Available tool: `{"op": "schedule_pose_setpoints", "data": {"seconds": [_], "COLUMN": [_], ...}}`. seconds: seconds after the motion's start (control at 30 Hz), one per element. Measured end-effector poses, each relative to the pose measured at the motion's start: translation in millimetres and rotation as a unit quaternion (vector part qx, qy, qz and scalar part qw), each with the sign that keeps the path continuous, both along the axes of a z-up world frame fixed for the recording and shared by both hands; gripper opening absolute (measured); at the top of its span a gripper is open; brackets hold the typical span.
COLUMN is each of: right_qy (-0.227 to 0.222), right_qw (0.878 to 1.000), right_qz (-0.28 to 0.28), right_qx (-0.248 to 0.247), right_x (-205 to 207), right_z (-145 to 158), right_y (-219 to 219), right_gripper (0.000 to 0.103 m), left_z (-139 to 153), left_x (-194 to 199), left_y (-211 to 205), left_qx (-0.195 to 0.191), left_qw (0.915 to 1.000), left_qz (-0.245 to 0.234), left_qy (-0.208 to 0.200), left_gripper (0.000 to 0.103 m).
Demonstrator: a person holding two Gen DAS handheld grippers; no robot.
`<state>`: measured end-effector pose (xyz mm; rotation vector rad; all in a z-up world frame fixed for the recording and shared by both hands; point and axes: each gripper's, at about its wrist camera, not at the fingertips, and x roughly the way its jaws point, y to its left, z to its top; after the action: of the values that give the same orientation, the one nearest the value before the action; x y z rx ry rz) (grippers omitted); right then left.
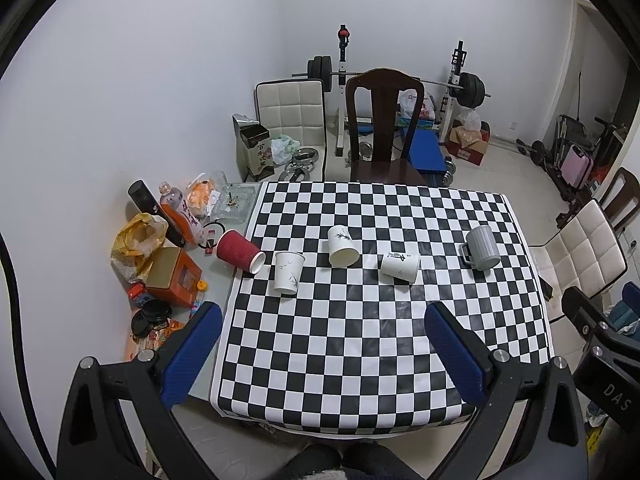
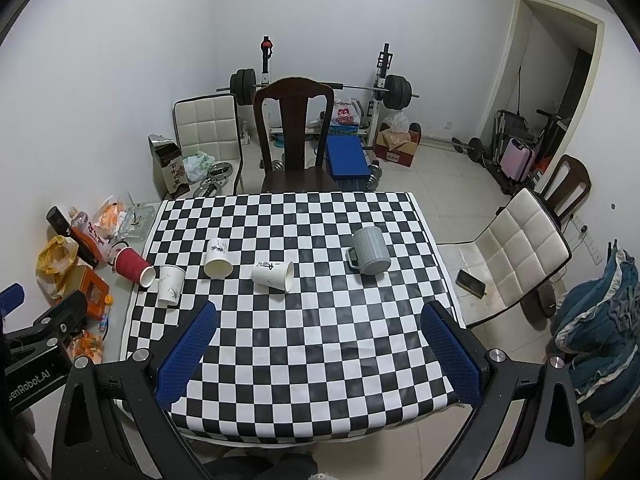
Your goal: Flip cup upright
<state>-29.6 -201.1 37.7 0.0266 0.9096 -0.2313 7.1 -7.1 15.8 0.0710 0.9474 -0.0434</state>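
Gaping wide and empty, each hand-held gripper, left (image 1: 322, 354) and right (image 2: 318, 350), one body reading "enRobot.AI", overlooks toppled cups.

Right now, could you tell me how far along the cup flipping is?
Done: one white paper cup stands upright. In hand: nothing; the left claw and right claw are both open above the table. Left: the red cup, two white cups and the gray mug lie on their sides.

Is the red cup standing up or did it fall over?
Fallen over. The red cup lies on its side at the checkered cloth's left edge, its white open mouth facing sideways toward the white cups.
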Motion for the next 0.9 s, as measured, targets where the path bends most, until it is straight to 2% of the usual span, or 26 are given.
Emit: {"op": "schedule_pose_setpoints", "data": {"seconds": [0.77, 0.9], "right_qy": [-0.004, -0.004], "right_qw": [1.000, 1.000], "right_qz": [0.000, 0.000], "right_qx": [0.002, 0.002], "right_x": [-1.3, -2.6], "right_z": [8.5, 8.6], "right_y": [-4.1, -3.1], "right_gripper": [0.103, 0.103], "left_z": [1.0, 10.2], "left_x": [-2.5, -3.5], "left_y": [1.2, -0.8], "left_qx": [-0.002, -0.004], "left_qw": [1.0000, 1.0000], "left_qz": [0.001, 0.002], "left_qy": [-0.005, -0.005], "left_gripper": [0.103, 0.103]}}
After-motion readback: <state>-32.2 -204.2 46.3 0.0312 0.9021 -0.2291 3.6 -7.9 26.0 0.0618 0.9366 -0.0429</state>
